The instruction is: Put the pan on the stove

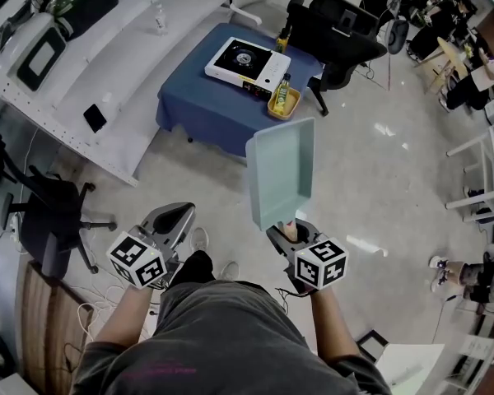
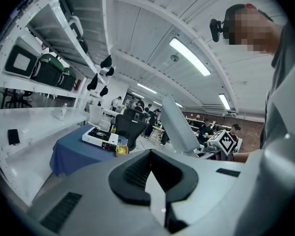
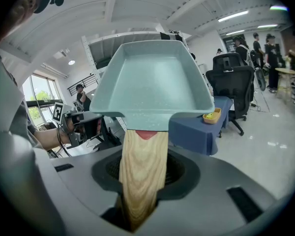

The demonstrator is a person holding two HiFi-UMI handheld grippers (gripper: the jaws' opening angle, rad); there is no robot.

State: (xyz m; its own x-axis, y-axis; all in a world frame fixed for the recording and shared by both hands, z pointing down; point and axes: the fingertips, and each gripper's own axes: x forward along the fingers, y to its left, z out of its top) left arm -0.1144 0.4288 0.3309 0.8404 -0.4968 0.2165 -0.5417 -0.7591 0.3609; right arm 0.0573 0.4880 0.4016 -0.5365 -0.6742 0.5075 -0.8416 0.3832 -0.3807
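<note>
The stove (image 1: 247,62) lies on the table (image 1: 199,109), a tray (image 1: 283,104) on its right corner, my pan (image 1: 281,171) well before it.

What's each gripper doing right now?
Left gripper: jaws closed, empty.
Right gripper: jaws closed on the wooden handle of the pan.

Well ahead of the right gripper (image 1: 286,230) a blue-clothed table (image 1: 199,113) stands on pale floor (image 1: 370,163), bearing a white stove (image 1: 247,62) and, at the corner nearest that gripper, a yellow tray (image 1: 283,103).
</note>
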